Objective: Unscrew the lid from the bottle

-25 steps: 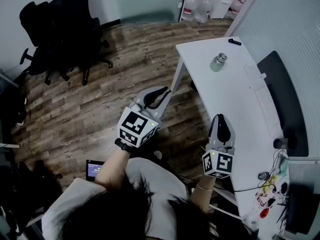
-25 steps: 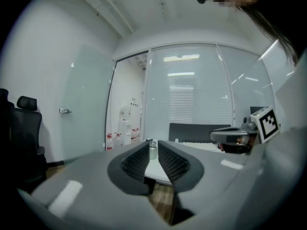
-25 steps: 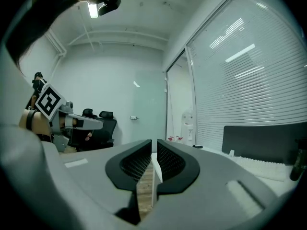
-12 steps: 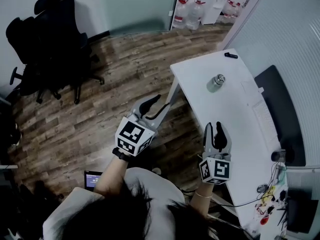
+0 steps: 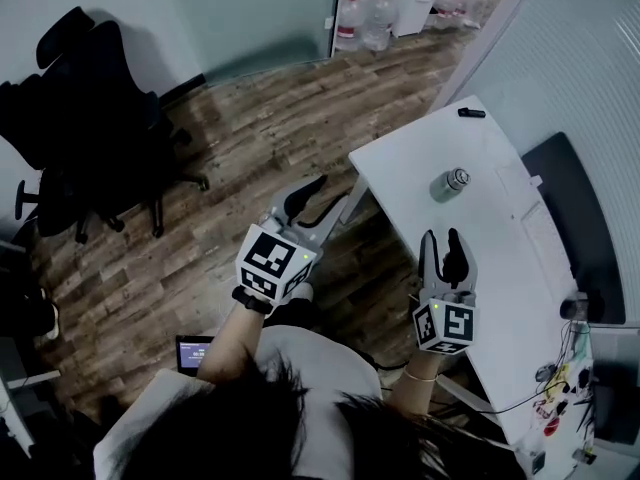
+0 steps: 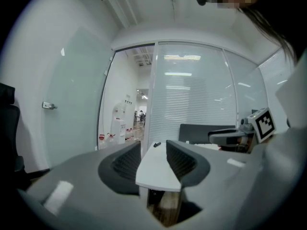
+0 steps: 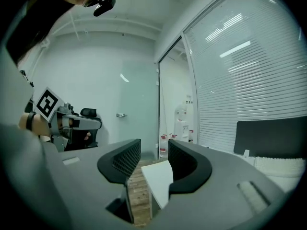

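fingers (image 6: 125, 162) on my left gripper (image 5: 325, 198) and right gripper (image 5: 443, 240) have just been opening, now part open, empty. bottle (image 5: 449, 183) sits on table (image 5: 410, 163), lid on, well ahead. left gripper's over open floor (image 5: 200, 218) off the corner, right by the near edge.
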Available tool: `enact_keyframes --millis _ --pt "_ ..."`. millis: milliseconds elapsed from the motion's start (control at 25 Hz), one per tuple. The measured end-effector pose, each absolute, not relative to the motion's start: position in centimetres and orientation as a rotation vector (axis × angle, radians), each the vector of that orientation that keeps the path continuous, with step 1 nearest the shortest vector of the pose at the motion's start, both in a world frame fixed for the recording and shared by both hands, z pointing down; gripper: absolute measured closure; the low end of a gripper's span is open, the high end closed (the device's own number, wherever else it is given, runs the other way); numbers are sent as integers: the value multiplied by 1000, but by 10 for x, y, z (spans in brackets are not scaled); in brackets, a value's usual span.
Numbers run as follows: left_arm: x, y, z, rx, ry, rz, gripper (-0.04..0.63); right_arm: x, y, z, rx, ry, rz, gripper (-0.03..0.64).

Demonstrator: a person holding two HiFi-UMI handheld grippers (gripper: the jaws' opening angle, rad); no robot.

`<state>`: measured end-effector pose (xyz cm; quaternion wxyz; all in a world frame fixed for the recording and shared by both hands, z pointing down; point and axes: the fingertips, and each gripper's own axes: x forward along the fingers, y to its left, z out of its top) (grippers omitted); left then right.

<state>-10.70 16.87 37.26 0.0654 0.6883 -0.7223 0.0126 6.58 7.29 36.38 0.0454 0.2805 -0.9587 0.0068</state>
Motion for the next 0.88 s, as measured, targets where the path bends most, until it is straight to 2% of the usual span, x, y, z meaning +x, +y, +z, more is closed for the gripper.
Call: enact_keyframes --millis 400,520,880 --pt "-139 159 383 2164 -2056 27 372 42 64 366 963 -2850 41 431" --pt "-142 159 392 2159 -2034 42 368 44 65 376 989 -2819 74 403" --pt "-116 98 407 2274 -1890 59 344 65 14 394 1100 -2774 125 387"
